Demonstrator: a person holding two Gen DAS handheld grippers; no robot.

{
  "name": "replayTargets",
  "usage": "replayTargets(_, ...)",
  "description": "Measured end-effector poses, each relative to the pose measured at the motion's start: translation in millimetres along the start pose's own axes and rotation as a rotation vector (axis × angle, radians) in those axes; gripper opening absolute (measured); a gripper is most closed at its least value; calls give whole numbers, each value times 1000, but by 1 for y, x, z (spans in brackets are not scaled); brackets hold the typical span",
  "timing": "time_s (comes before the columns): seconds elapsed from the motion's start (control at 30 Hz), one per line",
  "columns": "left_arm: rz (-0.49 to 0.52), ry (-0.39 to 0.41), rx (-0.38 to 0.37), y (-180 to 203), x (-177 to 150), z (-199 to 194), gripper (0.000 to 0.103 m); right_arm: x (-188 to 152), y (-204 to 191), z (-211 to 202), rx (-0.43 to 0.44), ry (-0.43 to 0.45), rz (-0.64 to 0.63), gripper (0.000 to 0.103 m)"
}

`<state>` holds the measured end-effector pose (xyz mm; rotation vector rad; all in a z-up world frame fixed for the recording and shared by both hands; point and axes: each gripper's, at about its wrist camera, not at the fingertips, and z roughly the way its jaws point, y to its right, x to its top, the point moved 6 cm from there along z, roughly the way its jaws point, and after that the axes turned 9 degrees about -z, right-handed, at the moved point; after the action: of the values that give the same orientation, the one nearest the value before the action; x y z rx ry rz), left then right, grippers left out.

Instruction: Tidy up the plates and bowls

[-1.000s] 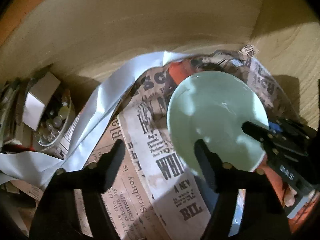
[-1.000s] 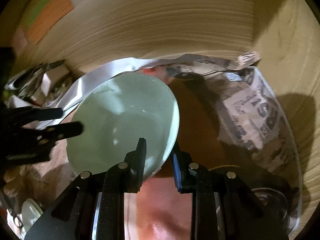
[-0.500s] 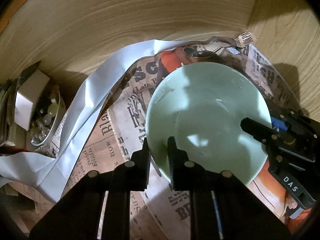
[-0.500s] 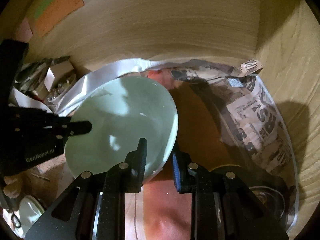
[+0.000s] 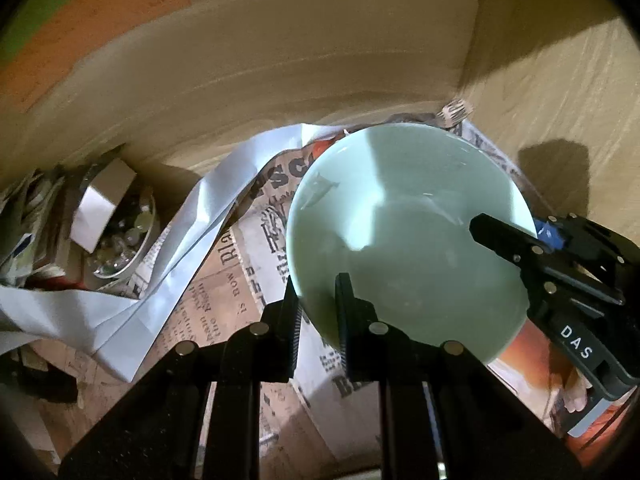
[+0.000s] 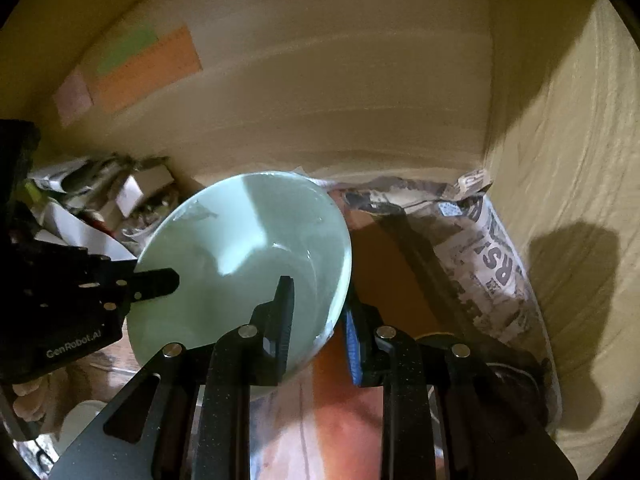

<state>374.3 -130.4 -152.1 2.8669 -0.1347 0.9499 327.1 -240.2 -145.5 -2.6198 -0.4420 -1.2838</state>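
Note:
A pale green bowl (image 5: 408, 236) is held between both grippers inside a wooden cabinet, above newspaper lining. My left gripper (image 5: 318, 300) is shut on the bowl's near-left rim, one finger inside and one outside. My right gripper (image 6: 318, 308) is shut on the bowl's (image 6: 244, 260) opposite rim, and it shows in the left wrist view (image 5: 504, 236) at the right. The left gripper shows in the right wrist view (image 6: 160, 282) at the bowl's left edge. The bowl is tilted and lifted off the shelf.
Newspaper (image 5: 224, 292) lines the shelf, with a loose white paper strip (image 5: 192, 232) across it. A glass dish of small items and a box (image 5: 116, 232) sit at the left. The cabinet's back wall (image 6: 320, 100) and right wall (image 6: 560, 160) close in. A dark round object (image 6: 512, 384) lies right.
My left gripper went from open beside the bowl to shut on its rim. Both grippers have since raised the bowl and drawn it back a little from the shelf.

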Motion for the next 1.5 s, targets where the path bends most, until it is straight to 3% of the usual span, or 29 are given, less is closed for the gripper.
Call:
replayTargets(0.63, -81, 128, -12, -38, -43, -79, 16, -3, -70, -56, 46, 104, -76, 21)
replayTargets(1.5, -228, 217, 69, -144, -146, -152, 16, -33, -198, -60, 192, 77, -197, 21)
